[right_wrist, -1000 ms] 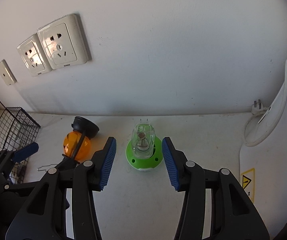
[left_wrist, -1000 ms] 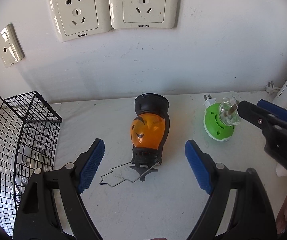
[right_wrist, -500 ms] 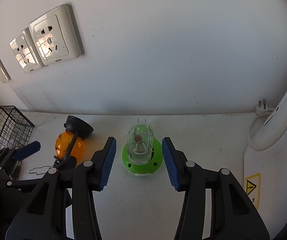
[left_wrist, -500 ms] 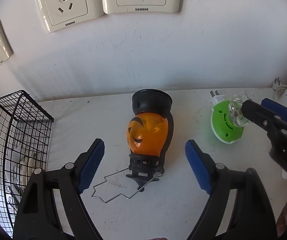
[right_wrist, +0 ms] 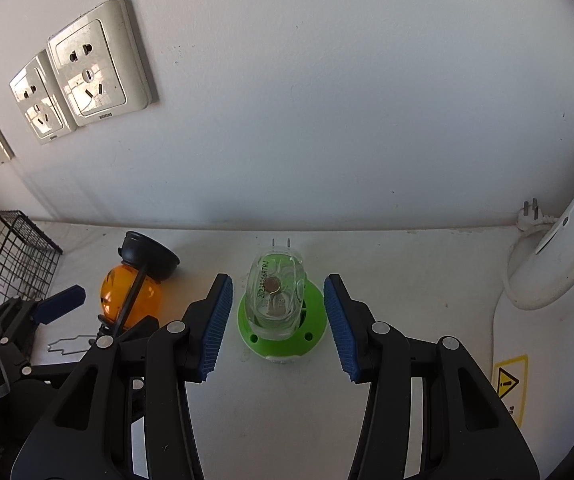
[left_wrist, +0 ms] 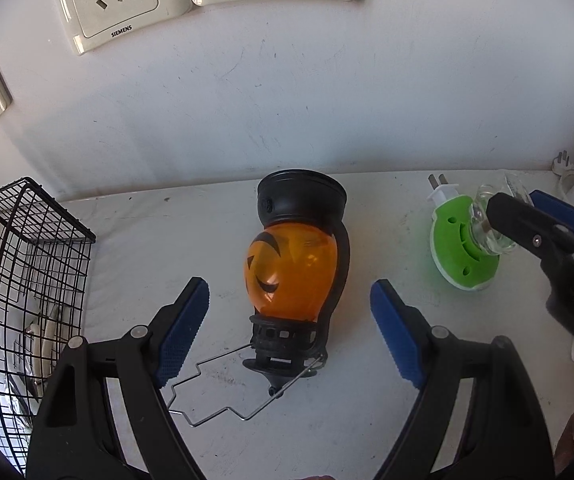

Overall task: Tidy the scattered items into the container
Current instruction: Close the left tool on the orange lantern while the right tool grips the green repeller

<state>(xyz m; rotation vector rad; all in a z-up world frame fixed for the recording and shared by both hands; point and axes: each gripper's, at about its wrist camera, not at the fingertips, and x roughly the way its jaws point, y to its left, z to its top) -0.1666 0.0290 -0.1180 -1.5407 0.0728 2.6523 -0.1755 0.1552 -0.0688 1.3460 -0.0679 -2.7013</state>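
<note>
Left gripper [left_wrist: 289, 328] is spread wide, blue pads either side of the orange pumpkin-face plastic lantern with black cap and base [left_wrist: 295, 276], not touching it. Lantern lies on the white tabletop [left_wrist: 159, 240], cap toward the wall, thin wire bail handle [left_wrist: 223, 392] splayed out toward the camera.

Right gripper [right_wrist: 277, 322] is also released, pads flanking the green round plug-in mosquito repeller with clear liquid bottle [right_wrist: 277, 300], a gap on both sides; the repeller sits on the table with prongs toward the wall.

Black wire mesh basket [left_wrist: 27, 280] sits at far left and already holds a few items, too blurred to identify.

Step looks like pre-grasp on both items. Next: close on the lantern's body and the bottle, lift, carry left to the basket. The bottle is smooth and may slip.
</note>
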